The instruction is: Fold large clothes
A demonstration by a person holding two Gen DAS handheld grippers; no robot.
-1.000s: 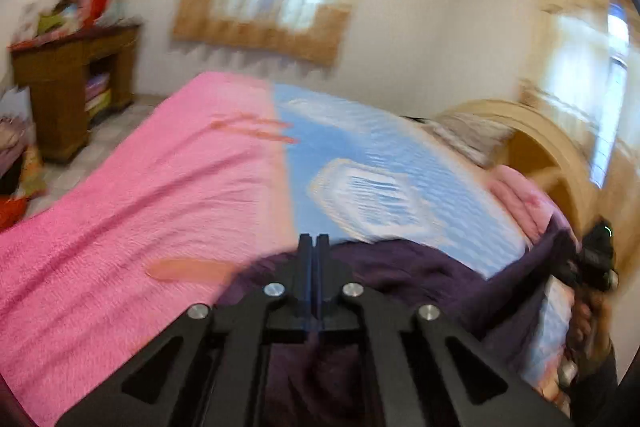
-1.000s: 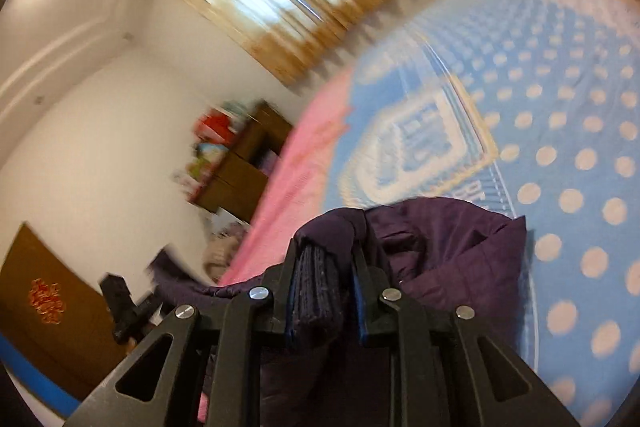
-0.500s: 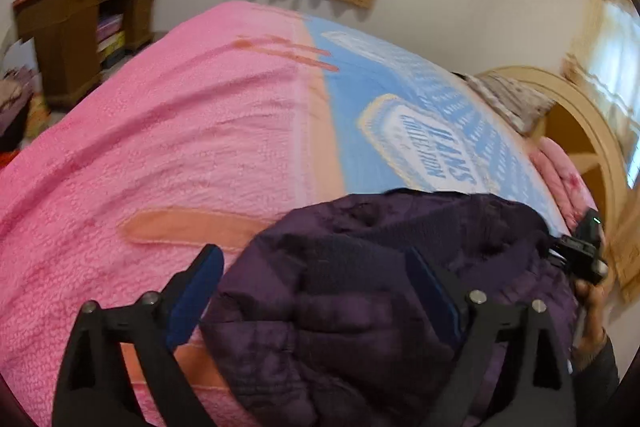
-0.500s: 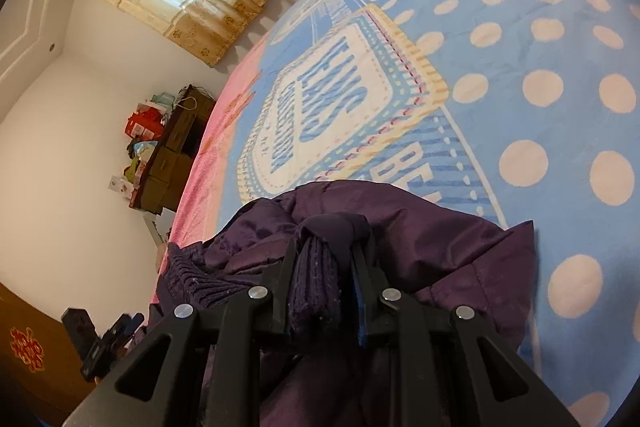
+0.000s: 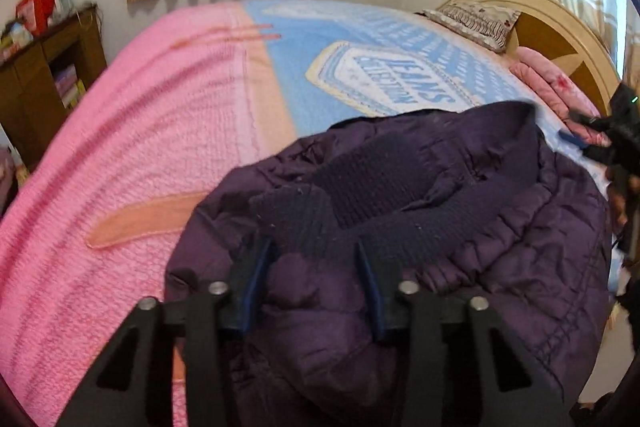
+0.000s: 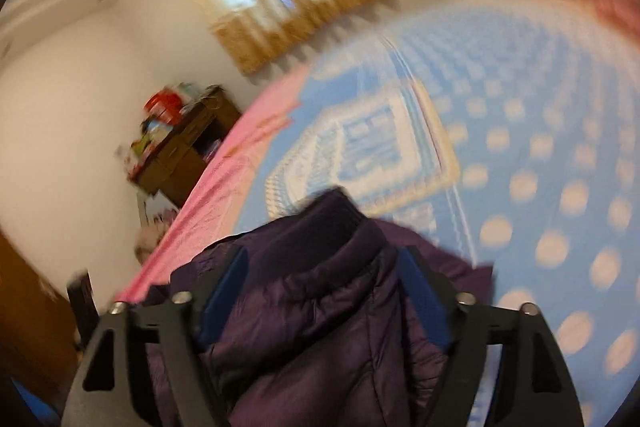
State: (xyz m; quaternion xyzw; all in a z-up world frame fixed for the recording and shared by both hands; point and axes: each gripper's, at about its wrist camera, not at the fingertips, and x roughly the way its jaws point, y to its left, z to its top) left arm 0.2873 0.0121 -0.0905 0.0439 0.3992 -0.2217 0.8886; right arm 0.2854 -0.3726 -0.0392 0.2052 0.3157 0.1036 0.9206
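Note:
A dark purple puffer jacket [image 5: 520, 247] with a knit collar [image 5: 380, 179] lies bunched on the near part of the bed. My left gripper [image 5: 312, 255] is low over it, its jaws closing, and a puffy fold of the jacket fills the gap from pad to pad. In the right wrist view the jaws of my right gripper [image 6: 322, 259] are opening wide. The jacket [image 6: 320, 347] still bulges up between them, but the pads stand off it. That right gripper [image 5: 616, 139], held in a hand, also shows at the right edge of the left wrist view.
The bed carries a pink blanket [image 5: 160, 127] beside a blue printed one [image 5: 320, 39]. A pillow [image 5: 476, 19], folded pink quilt [image 5: 552, 87] and wooden headboard [image 5: 560, 35] lie at the far right. A cluttered wooden cabinet [image 5: 40, 75] stands left by the wall.
My left gripper opened wide, sank toward the jacket and has narrowed onto a fold. My right gripper, which was clamped on a dark fold, has spread its jaws and tilted.

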